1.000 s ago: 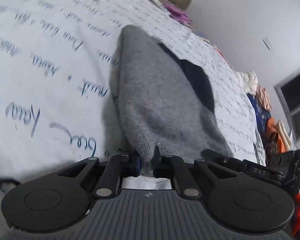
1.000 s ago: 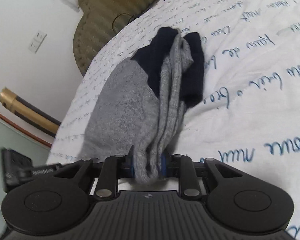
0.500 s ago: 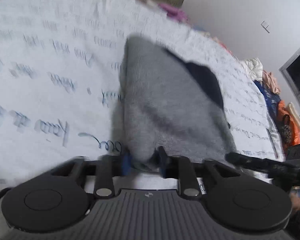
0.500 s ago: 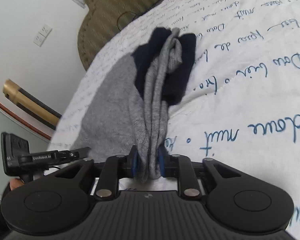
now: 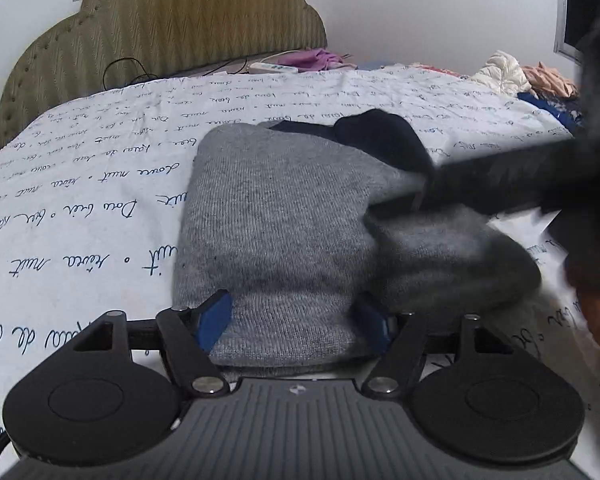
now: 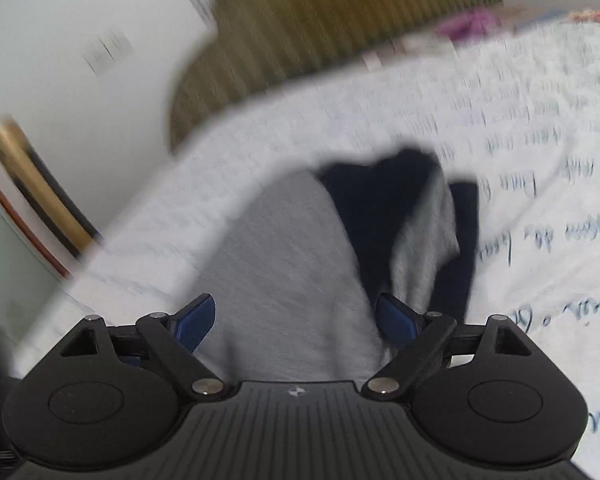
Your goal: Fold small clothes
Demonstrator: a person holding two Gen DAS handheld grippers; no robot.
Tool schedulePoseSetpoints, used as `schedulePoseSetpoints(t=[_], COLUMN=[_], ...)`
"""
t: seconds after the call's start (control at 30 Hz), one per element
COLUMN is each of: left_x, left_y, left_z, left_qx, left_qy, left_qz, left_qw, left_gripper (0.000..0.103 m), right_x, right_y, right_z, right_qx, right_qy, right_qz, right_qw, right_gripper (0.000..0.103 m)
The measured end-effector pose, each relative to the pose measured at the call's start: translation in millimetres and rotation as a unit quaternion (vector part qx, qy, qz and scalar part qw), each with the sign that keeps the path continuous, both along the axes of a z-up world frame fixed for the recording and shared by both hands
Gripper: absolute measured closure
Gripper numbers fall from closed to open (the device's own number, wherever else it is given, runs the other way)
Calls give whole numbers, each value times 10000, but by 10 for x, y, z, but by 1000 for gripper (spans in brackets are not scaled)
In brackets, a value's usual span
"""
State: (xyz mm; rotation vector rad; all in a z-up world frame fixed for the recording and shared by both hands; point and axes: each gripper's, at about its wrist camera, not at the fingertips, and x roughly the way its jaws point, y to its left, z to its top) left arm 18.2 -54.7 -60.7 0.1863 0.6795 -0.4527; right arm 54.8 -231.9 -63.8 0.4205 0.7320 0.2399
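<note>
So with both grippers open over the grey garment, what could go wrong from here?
The left gripper has its pads astride the grey garment, so pulling back might drag the fold. The dark navy part lies bunched and could spring open. The right gripper view is motion-blurred; it might brush the cloth.

Light: dim, flat indoor light; no clear source; colours muted and cool.
Shadows: soft dark band along the left edge of the grey garment [image 5: 276, 232] on the printed bedsheet [image 5: 80, 200].
Glare: faint sheen on metal pivots of the left gripper [image 5: 294, 316].
Blur, left wrist view: mostly sharp; right gripper [image 5: 548, 184] crossing at right is smeared dark.
Blur, right wrist view: strong motion blur throughout; headboard [image 6: 320, 28] and sheet lettering streaked; only the camera's own gripper body is crisp.
Distortion: fisheye bending; bed edge curves; dark vignette at corners.
</note>
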Motion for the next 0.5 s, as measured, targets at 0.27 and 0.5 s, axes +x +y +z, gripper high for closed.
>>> schedulePoseSetpoints(t=[0.27,0.5], left_x=[-14,-12], left_y=[60,41], left_z=[51,34], left_qx=[-49,-39], left_qy=[96,68], left_qz=[25,55], left_qw=[9999,10000], left_gripper=[30,28], right_x=[-141,24], right_y=[-92,91], right_z=[97,548], right_qx=[120,-34], right_qy=[-161,-698], right_qz=[-245,-47], right_qw=[9995,9975], right_gripper=[15,15])
